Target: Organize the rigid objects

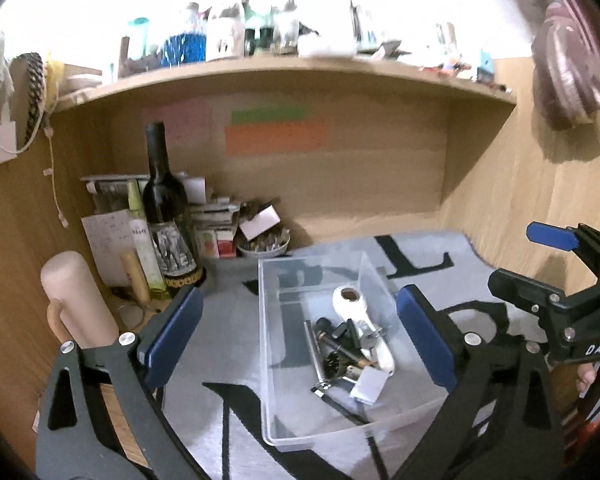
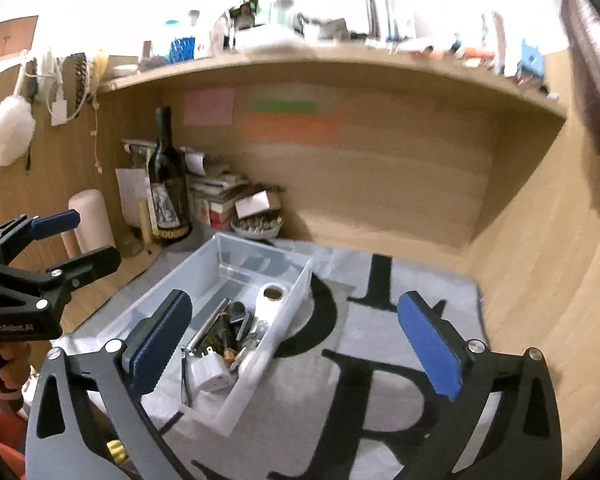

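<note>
A clear plastic bin [image 1: 276,408] stands on a grey mat with black letters [image 1: 204,344]. In it lie a white tool with a round end [image 1: 360,312], a white plug adapter [image 1: 370,388] and several dark metal pieces. My left gripper [image 1: 300,340] is open and empty, held above the bin. My right gripper [image 2: 300,344] is open and empty, above the bin's right wall [image 2: 268,356]. The right gripper shows in the left wrist view [image 1: 540,264], open. The left gripper shows in the right wrist view [image 2: 76,240], open. The adapter [image 2: 210,374] lies at the bin's near end.
A dark wine bottle [image 1: 166,216], a pink cylinder [image 1: 74,296], stacked papers and a small bowl [image 1: 264,242] crowd the back left corner. A wooden shelf [image 1: 284,72] loaded with bottles hangs overhead. Wooden walls close the desk at back and right.
</note>
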